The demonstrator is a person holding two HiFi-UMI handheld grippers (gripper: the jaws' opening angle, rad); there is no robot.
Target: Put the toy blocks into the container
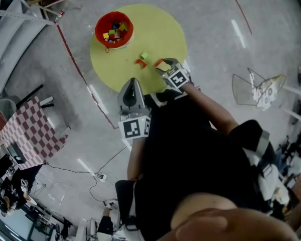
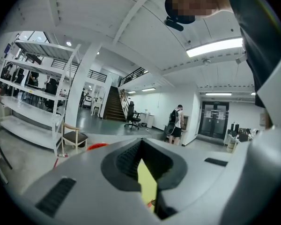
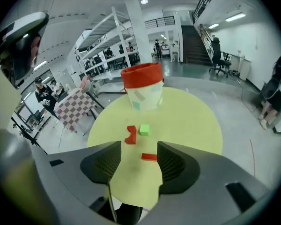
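On the left of the head view, the red container (image 1: 99,34) stands on the far left part of the round yellow desk (image 1: 160,29), with a heap of coloured toy blocks (image 1: 113,33) already inside it. Nearer the person, the left gripper (image 1: 133,81) hangs over the near edge of the desk, well apart from the container. In the left gripper view its fingers (image 2: 126,158) meet at the tips, leaving only a thin sliver of yellow desk between them, and they hold nothing. Three blocks lie loose on the desk to the right of the container. A notched red block (image 3: 130,134) and a green block (image 3: 144,130) sit just beside each other. A flat red block (image 3: 149,157) lies apart from that pair, nearer the person. The right gripper (image 3: 138,146) hovers low over this part of the desk with its fingers (image 3: 107,163) spread wide. The flat red block lies on the desk in the gap between them, close to the right-hand finger, and neither pad presses on it. Beyond the loose blocks, the right gripper view shows the container upright at the far side of the desk.
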